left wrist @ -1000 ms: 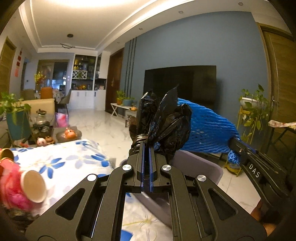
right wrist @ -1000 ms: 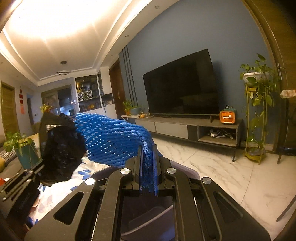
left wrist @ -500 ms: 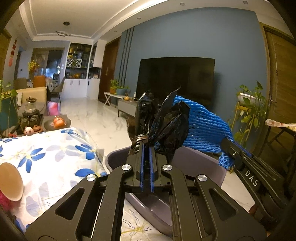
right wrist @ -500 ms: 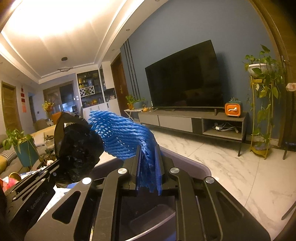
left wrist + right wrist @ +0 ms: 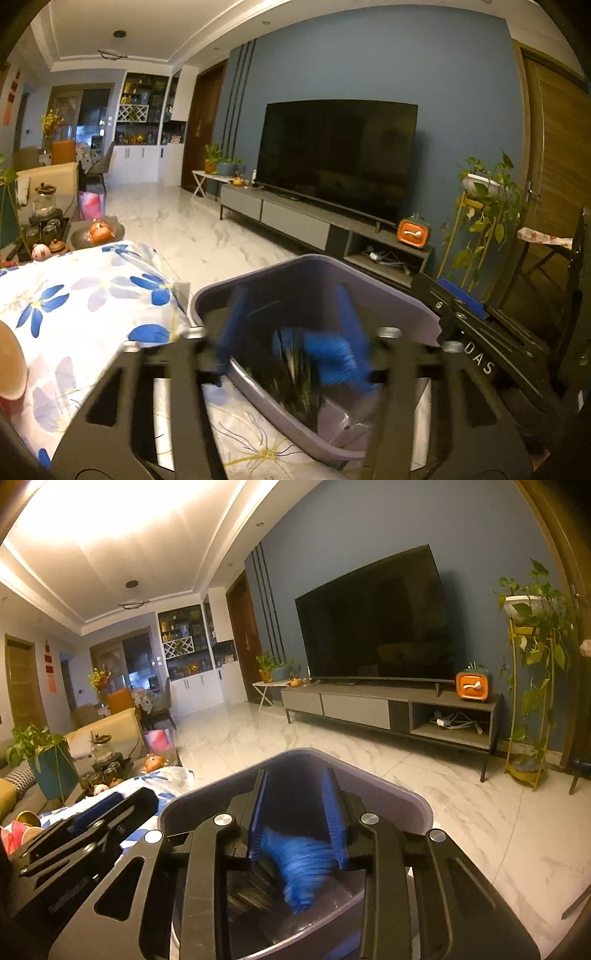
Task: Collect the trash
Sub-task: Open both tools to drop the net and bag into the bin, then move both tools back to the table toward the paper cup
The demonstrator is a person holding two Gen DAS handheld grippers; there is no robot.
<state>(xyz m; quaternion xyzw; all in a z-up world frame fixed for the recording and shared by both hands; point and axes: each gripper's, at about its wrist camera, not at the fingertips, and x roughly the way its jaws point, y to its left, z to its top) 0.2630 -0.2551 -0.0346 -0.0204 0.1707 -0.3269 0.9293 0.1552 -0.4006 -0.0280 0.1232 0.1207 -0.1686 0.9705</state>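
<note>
Both tools hang open over the grey bin, gripping nothing. The left tool [image 5: 291, 332] has its fingers spread wide above the bin's near rim; the right tool [image 5: 297, 812] is parted over the bin's mouth, and between its fingers the blue foam net [image 5: 306, 864] shows as a blur inside the bin [image 5: 413, 805], apparently dropping. A dark crumpled bag [image 5: 251, 886] lies just beside the net, lower in the bin, also blurred. The bin stands at the corner of the table, on the flowered cloth [image 5: 92, 295].

The net looks light, soft and springy; it would squash under a pinch and puff back, so a hold across its bunched middle suits it best. The bag is thin, limp and probably slippery; a gathered fold gives the surest hold.

A paper cup [image 5: 11, 365] and something pink beside it sit at the table's left edge. These are likely the next trash; the cup is light and crushable, best pinched gently at the rim.
</note>
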